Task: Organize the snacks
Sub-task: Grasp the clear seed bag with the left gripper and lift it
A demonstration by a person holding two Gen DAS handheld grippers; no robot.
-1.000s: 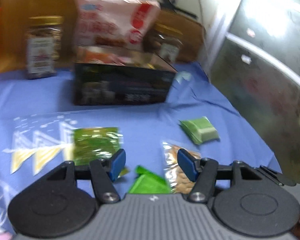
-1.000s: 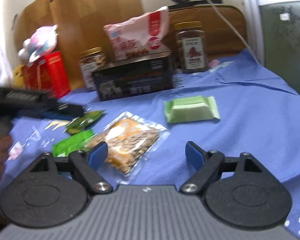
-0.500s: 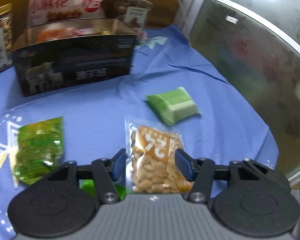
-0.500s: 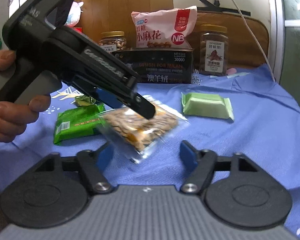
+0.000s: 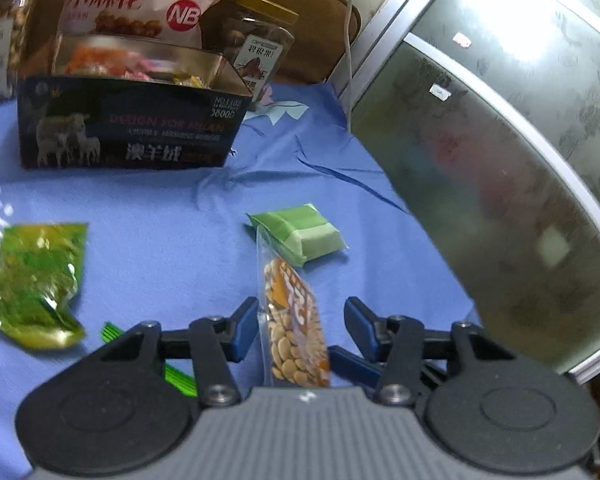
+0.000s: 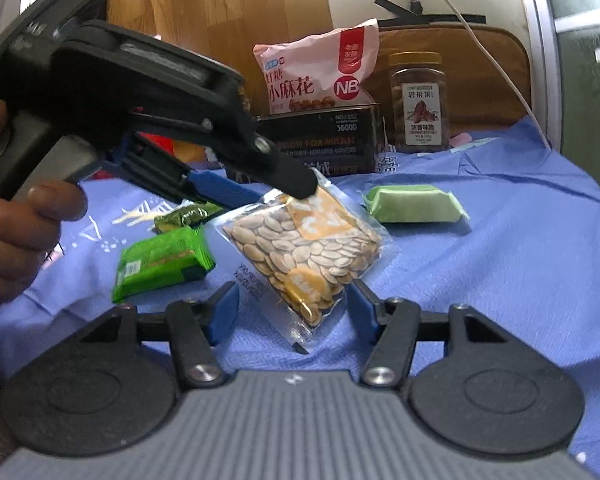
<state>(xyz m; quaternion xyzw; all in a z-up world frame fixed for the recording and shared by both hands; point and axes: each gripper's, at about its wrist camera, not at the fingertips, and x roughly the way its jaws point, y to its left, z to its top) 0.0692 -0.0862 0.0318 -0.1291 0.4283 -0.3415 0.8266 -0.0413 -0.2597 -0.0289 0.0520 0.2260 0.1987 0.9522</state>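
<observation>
A clear packet of pale seeds (image 6: 304, 248) with an orange label lies tilted on the blue cloth (image 6: 500, 260). My left gripper (image 6: 284, 196) reaches in from the left, rolled on its side, one finger above the packet's far corner and one below. In the left wrist view the seed packet (image 5: 296, 320) stands edge-on between the blue pads of the left gripper (image 5: 302, 328), nearer the left pad, with a gap to the right one. Its jaws are closing. My right gripper (image 6: 292, 304) straddles the packet's near end, jaws closing too, pads not touching it.
A light green bar (image 6: 414, 204) lies just beyond the packet. A bright green packet (image 6: 160, 264) and a crinkly green bag (image 5: 36, 280) lie to the left. Behind stand a black box (image 6: 320, 144) of snacks, a pink bag (image 6: 320, 72) and a jar (image 6: 418, 104). A glass door (image 5: 500, 160) bounds the right.
My left gripper has swung right, from the green packets to the seed packet, and rolled. Both grippers' jaws have narrowed around the packet. The packet now sits tilted between the left fingers.
</observation>
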